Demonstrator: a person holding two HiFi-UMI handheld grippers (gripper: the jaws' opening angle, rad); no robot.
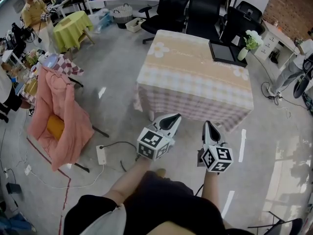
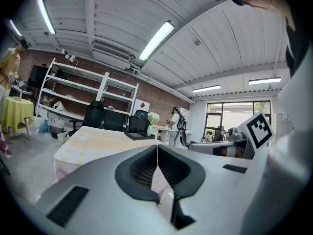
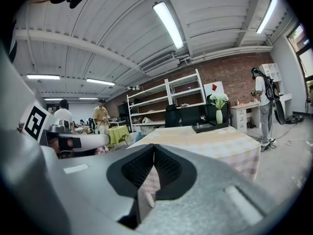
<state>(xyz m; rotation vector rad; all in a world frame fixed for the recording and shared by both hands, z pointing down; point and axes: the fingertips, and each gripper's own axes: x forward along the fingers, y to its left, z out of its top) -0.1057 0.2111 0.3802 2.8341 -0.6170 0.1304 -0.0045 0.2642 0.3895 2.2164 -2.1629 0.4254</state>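
table: legs hidden by its cloth | dark flat thing, far right corner: tray or laptop, cannot tell | person, right: cut by head view's edge | shelves: contents too small

Tablecloth – peach and checked; round table's cloth – yellow-green.

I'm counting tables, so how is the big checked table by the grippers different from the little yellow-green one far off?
The big table is square with a peach, checked cloth; the little table looks round with a plain yellow-green cloth. The big table stands near, bearing a black tray and a vase of flowers; the little table stands far off. Both wear cloths that hang down.
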